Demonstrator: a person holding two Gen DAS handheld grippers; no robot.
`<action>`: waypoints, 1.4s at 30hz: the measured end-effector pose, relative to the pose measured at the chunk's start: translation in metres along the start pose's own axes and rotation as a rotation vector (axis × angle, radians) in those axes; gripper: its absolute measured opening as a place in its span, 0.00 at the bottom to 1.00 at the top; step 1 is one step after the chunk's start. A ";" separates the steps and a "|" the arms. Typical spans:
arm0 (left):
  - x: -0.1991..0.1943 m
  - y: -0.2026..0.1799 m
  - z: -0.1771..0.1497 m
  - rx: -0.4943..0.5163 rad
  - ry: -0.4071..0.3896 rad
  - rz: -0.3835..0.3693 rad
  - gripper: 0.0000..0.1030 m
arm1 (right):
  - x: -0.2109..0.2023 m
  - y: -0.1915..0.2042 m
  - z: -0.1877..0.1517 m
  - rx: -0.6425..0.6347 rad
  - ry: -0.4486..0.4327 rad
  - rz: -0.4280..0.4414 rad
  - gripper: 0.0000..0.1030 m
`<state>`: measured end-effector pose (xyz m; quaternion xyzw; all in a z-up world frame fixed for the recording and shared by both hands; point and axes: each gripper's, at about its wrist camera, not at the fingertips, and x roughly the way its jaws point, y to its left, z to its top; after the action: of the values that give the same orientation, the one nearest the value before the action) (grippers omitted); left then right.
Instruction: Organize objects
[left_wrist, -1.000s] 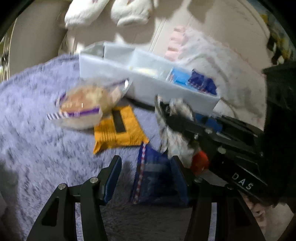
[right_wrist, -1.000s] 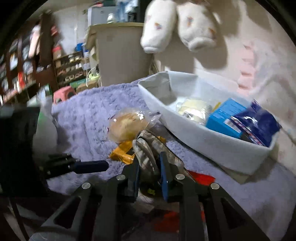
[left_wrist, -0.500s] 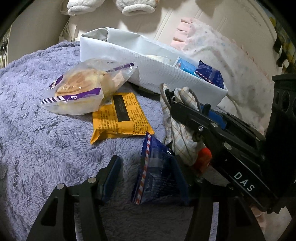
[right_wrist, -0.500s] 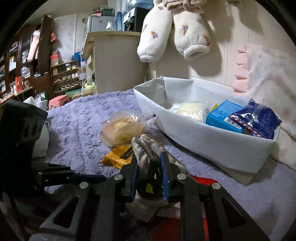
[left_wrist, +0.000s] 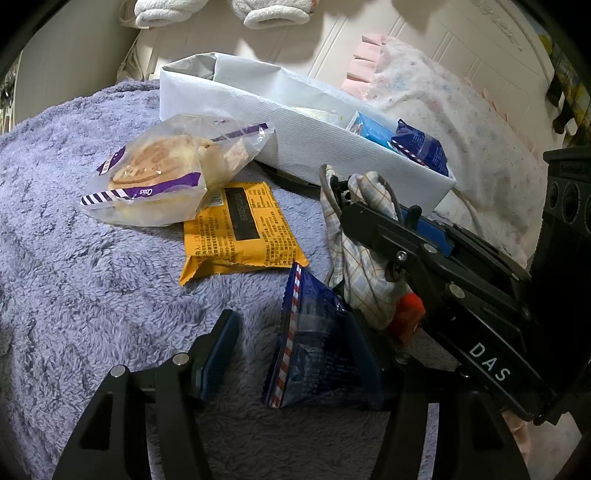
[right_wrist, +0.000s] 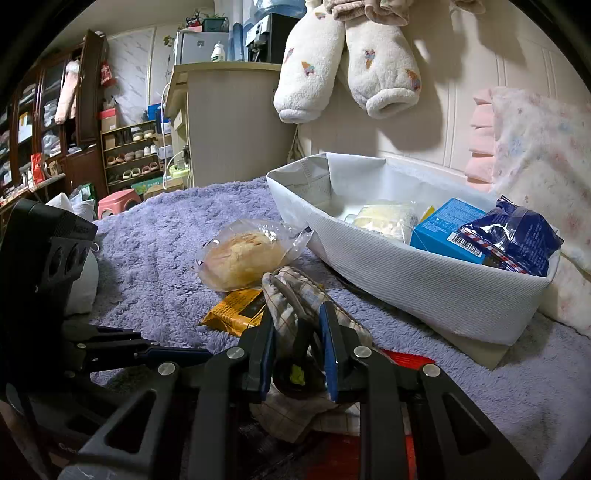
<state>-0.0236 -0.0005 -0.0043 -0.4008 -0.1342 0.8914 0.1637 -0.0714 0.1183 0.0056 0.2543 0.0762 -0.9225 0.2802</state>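
Note:
A dark blue snack packet (left_wrist: 321, 350) stands on edge between the jaws of my left gripper (left_wrist: 291, 343). It leans on the right finger; the left pad is clear of it, so this gripper is open. My right gripper (right_wrist: 297, 343) is shut on a checked cloth pouch (right_wrist: 295, 291), held just above the purple blanket (right_wrist: 155, 266). In the left wrist view the right gripper (left_wrist: 373, 199) comes in from the right with the pouch (left_wrist: 362, 266) hanging from it. A white bin (right_wrist: 424, 280) behind holds a blue box (right_wrist: 443, 225), another dark blue packet (right_wrist: 517, 236) and a pale packet (right_wrist: 384, 218).
A bagged bread bun (left_wrist: 155, 177) and a yellow packet (left_wrist: 240, 229) lie on the blanket (left_wrist: 74, 277) in front of the bin (left_wrist: 295, 133). Something red (left_wrist: 406, 317) shows under the pouch. A floral pillow (right_wrist: 535, 147) lies at the right; fleece sleeves (right_wrist: 347, 55) hang overhead.
The left wrist view has gone from blurred to sharp and swung a little. The left jaws stand slightly wider around the dark blue packet. The right gripper keeps its hold on the pouch.

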 end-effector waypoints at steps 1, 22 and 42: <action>0.000 0.000 0.000 -0.001 -0.003 -0.001 0.57 | 0.000 -0.001 0.000 0.001 -0.001 0.000 0.22; -0.007 0.019 0.001 0.007 0.025 0.200 0.73 | 0.000 -0.005 0.000 0.008 -0.001 0.003 0.22; -0.014 0.059 -0.003 -0.240 -0.086 -0.164 0.88 | 0.001 0.000 0.000 -0.006 0.004 -0.018 0.22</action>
<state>-0.0235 -0.0597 -0.0187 -0.3666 -0.2791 0.8689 0.1810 -0.0722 0.1183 0.0050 0.2548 0.0817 -0.9242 0.2724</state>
